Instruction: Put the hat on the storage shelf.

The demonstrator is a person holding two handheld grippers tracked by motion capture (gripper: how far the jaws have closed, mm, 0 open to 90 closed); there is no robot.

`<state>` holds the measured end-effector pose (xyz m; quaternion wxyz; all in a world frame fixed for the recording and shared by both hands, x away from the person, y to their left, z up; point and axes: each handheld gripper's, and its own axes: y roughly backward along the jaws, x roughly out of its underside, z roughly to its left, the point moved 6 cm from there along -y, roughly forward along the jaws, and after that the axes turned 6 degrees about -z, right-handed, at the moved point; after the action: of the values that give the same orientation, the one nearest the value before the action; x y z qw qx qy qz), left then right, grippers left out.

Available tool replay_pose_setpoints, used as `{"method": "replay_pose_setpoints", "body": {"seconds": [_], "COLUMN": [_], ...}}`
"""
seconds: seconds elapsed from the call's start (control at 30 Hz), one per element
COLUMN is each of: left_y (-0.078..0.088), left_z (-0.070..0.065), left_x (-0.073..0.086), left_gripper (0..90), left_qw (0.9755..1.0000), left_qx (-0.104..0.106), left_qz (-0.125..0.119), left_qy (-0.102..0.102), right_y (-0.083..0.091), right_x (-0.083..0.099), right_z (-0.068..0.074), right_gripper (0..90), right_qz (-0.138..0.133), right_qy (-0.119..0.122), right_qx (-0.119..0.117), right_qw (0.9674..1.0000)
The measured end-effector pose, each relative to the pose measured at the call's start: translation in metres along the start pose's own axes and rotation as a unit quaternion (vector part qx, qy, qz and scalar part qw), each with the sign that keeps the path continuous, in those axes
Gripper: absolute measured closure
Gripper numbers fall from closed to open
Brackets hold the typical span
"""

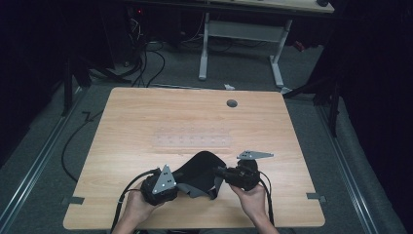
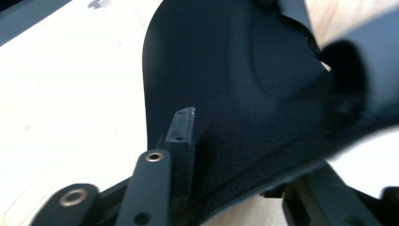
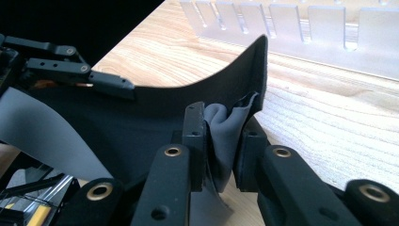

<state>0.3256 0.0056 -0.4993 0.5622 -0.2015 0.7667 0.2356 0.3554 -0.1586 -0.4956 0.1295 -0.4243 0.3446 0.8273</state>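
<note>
Pinching a bunched grey-lined fold of the black cloth (image 3: 155, 122), the right claw (image 3: 225, 141) is nearly closed. Left claw (image 2: 226, 160) has the cloth's other edge between its jaws; whether the pads press on it, can't tell. Cloth sits lower centre of the high view, arched over the tabletop (image 1: 146, 122). Clear slotted rack (image 1: 191, 140) lies just beyond.

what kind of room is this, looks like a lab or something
Probably a lab or recording workspace, not a home: a bare wooden table on grey carpet, dark curtains all round, loose cables on the floor, and another desk frame behind. A clear slotted rack lies on the table.
</note>
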Motion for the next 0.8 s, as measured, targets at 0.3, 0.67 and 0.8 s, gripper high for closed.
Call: {"method": "replay_pose_setpoints", "body": {"seconds": [0.3,0.67,0.8], "left_y": [0.000,0.002,0.007], "left_z": [-0.006,-0.013,-0.014], "left_x": [-0.001,-0.007,-0.010], "left_gripper": [82.1,86.6,86.6], "left_qw": [0.9984,0.9952,0.9947], "left_qx": [0.053,0.089,0.093], "left_qz": [0.022,0.021,0.015], "left_qy": [-0.003,0.033,0.041], "right_y": [-0.006,-0.007,0.006], "right_x": [-0.003,-0.009,-0.011], "right_z": [-0.010,-0.016,-0.015], "right_gripper": [73.4,54.9,47.4], "right_qz": [0.001,-0.034,-0.058], "right_qy": [-0.023,-0.034,-0.008], "right_qx": [-0.011,-0.016,-0.001], "right_qw": [0.9997,0.9987,0.9983]}}
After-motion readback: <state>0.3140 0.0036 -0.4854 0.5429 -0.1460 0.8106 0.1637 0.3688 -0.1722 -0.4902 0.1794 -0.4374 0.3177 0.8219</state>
